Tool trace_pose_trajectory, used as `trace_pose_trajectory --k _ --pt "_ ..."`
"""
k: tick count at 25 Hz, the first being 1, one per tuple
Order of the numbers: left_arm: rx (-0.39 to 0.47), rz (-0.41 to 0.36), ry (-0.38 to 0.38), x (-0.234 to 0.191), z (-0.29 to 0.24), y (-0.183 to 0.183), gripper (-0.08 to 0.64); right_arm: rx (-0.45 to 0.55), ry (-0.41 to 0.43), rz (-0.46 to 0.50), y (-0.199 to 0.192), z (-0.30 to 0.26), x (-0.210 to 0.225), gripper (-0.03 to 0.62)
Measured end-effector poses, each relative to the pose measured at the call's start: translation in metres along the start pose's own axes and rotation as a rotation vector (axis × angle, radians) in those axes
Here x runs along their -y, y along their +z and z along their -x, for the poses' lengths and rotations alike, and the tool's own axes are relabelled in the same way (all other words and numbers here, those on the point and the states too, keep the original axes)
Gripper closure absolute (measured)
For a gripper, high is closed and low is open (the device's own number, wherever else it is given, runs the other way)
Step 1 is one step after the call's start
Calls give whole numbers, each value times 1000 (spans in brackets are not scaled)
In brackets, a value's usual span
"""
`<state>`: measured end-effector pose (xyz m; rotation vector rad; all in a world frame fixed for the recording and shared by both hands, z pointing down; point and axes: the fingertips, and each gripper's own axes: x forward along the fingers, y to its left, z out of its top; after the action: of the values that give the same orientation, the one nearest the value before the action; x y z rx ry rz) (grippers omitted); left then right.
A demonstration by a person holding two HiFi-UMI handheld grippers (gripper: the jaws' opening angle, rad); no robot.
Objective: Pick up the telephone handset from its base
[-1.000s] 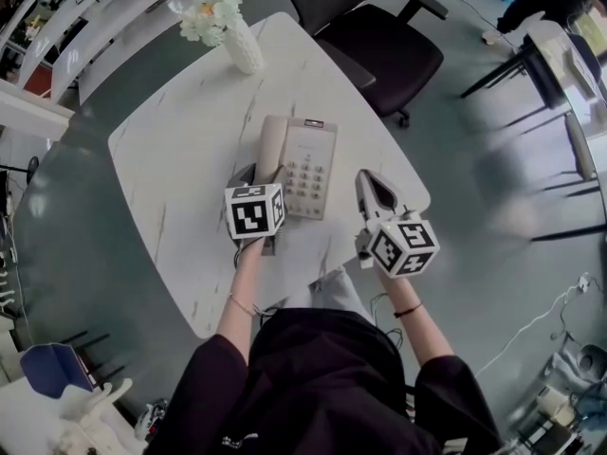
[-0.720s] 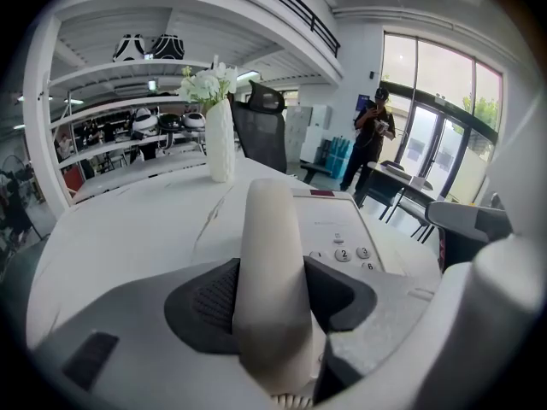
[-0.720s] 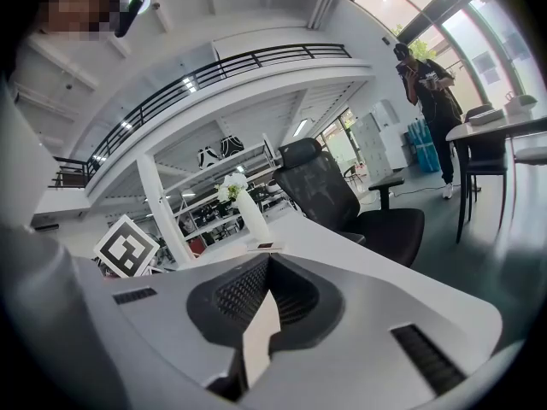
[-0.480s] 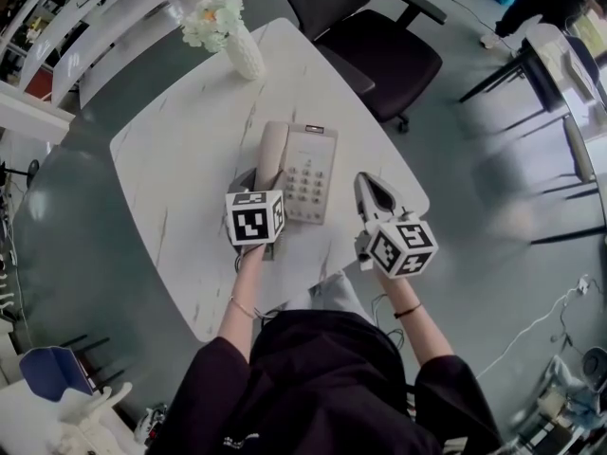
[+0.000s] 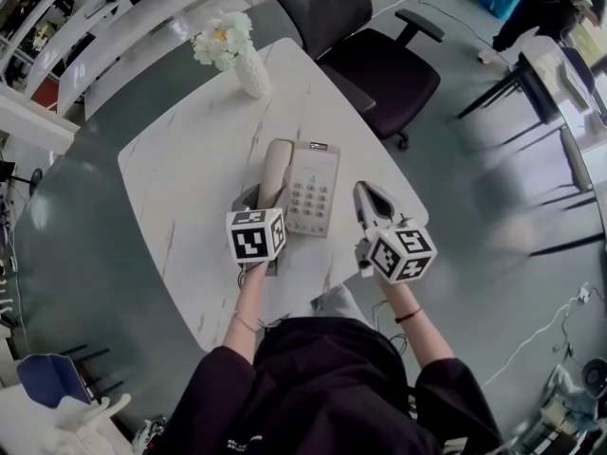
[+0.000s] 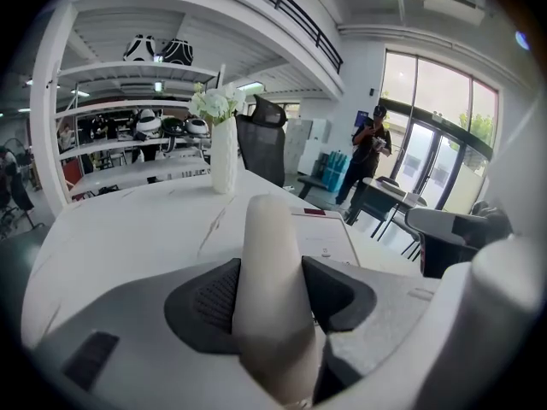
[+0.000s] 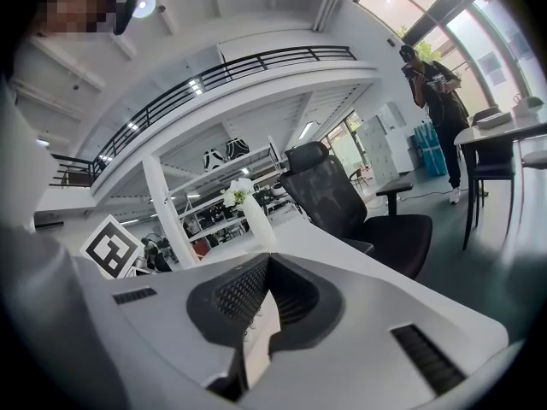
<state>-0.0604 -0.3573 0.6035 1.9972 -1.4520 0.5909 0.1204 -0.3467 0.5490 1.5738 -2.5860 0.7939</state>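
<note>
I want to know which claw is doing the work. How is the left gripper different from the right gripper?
The left gripper clasps the handset between parted jaws; the right gripper has its jaws together, holding nothing. The left gripper is over the phone; the right gripper sits beside it. Each carries a black-and-white marker cube.

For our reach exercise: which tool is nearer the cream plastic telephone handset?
Left. The left tool grips the cream plastic telephone handset; the right tool hangs beyond the cream keypad base.

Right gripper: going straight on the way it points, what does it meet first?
Likely the marble table top just right of the telephone base; past its edge, the black office chair. Depth is uncertain.
</note>
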Motion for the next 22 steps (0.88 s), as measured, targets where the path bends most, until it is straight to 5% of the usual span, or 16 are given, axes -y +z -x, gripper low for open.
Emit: trace_pose_trajectory --k 22 --pt "248 83 -69 6 93 28 345 72 142 101 42 0 -37 600"
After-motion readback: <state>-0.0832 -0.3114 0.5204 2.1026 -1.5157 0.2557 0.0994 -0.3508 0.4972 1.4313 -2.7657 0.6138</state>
